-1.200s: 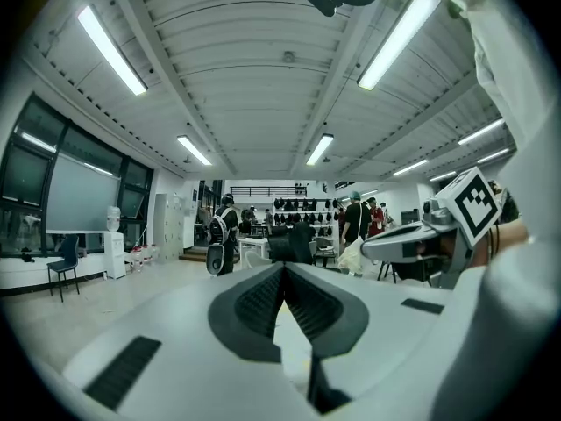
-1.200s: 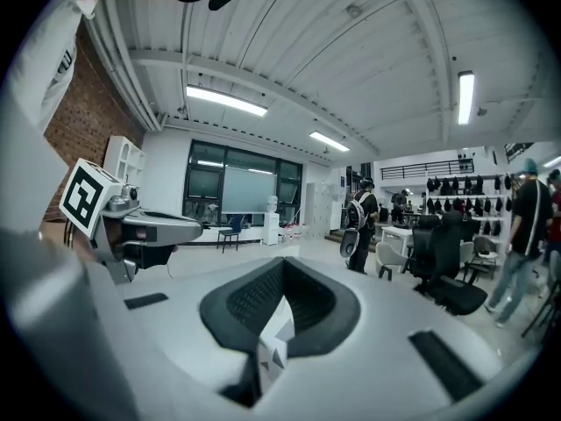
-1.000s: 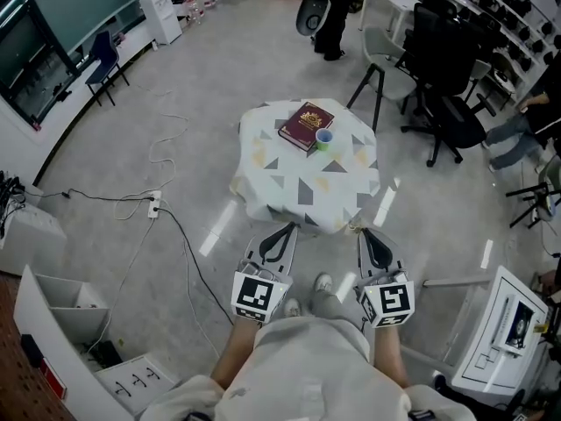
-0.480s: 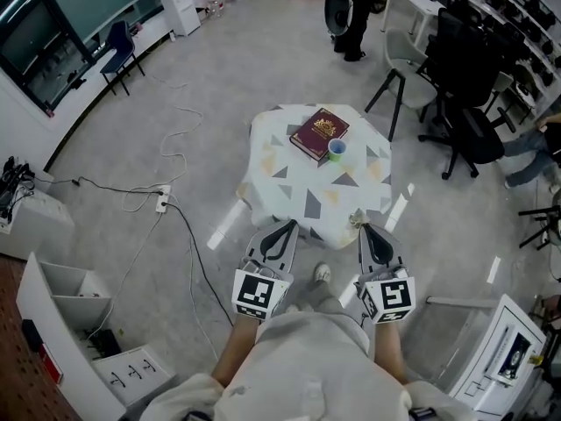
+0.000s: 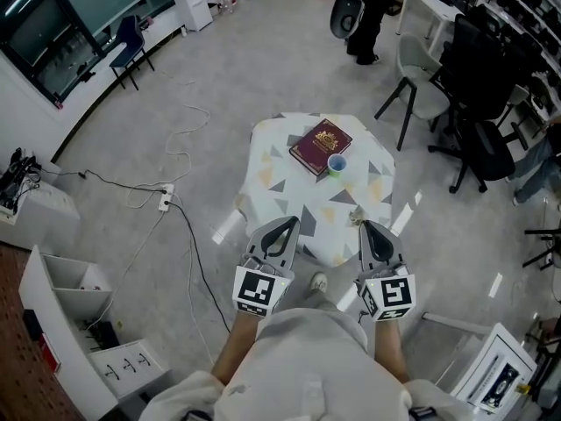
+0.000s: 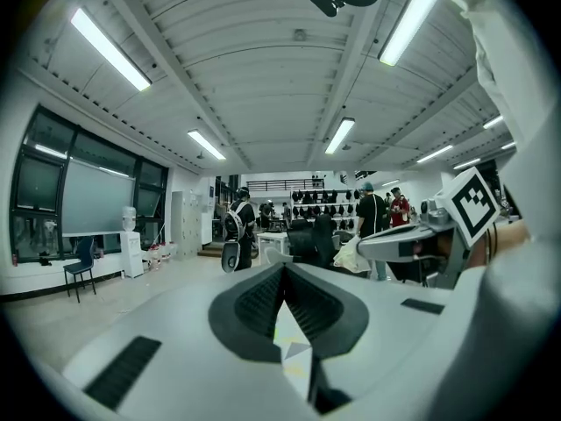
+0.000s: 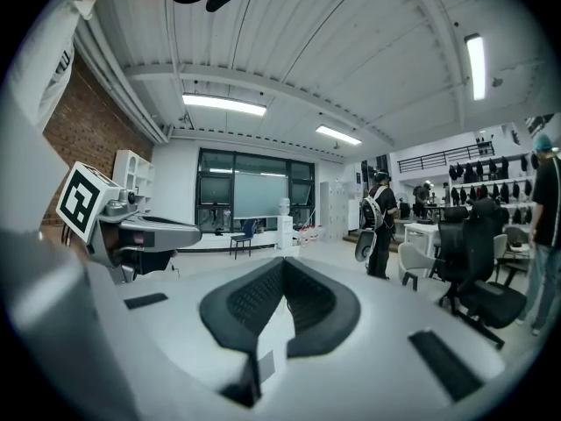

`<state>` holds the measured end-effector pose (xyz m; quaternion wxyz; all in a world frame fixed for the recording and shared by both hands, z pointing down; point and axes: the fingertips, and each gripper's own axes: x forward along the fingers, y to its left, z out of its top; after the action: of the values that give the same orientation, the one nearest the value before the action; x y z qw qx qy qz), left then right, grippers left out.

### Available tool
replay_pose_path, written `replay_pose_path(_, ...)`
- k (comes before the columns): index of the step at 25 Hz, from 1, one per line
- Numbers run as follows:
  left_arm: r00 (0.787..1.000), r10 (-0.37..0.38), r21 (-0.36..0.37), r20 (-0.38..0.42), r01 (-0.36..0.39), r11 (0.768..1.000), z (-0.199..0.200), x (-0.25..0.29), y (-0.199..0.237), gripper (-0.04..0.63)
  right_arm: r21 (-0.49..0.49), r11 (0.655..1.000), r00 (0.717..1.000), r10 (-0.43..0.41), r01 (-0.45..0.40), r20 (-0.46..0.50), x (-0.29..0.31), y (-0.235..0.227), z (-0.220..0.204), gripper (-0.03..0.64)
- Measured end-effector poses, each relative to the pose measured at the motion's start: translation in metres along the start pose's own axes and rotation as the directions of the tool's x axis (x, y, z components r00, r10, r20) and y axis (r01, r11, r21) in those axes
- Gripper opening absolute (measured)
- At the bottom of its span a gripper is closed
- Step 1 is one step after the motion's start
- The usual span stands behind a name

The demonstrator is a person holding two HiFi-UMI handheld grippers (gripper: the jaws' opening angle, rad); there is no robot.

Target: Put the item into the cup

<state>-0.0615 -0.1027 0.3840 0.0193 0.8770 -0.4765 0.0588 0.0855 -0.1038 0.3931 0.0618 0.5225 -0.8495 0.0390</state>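
Round table's white tablecloth [image 5: 280, 160], grey and yellow triangle print: woven cloth, matt, soft folds where it hangs. Maroon hardcover book [image 5: 321, 146], gold emblem: smooth cover, slight sheen. Small green cup [image 5: 337, 165], blue rim: looks plastic; finish too small to judge. Grey floor [image 5: 219, 95]: smooth, glossy, carries strip-light reflections. Light grey left gripper [image 6: 283, 268] and right gripper [image 7: 281, 264]: matt plastic shells; black pads [image 6: 250, 303] finely ribbed, rubbery-looking.

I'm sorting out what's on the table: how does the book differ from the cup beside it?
The book is dark red and lies flat; the cup is greenish with a blue inside and stands upright. The book covers far more of the table than the cup. Both sit side by side on it.
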Motion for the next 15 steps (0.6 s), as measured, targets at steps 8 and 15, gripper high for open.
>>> replay_pose_path(8, 0.998, 0.06, 0.019, -0.004, -0.06, 0.998, 0.013, 0.04, 0.001, 0.012, 0.002, 0.998, 0.998, 0.065, -0.065, 0.02, 0.029, -0.036, 0.01, 0.005)
replay_pose_path(15, 0.997, 0.08, 0.005, -0.011, -0.08, 0.997, 0.012, 0.064, -0.002, 0.012, 0.002, 0.996, 0.996, 0.092, -0.092, 0.01, 0.045, -0.058, 0.009, 0.005)
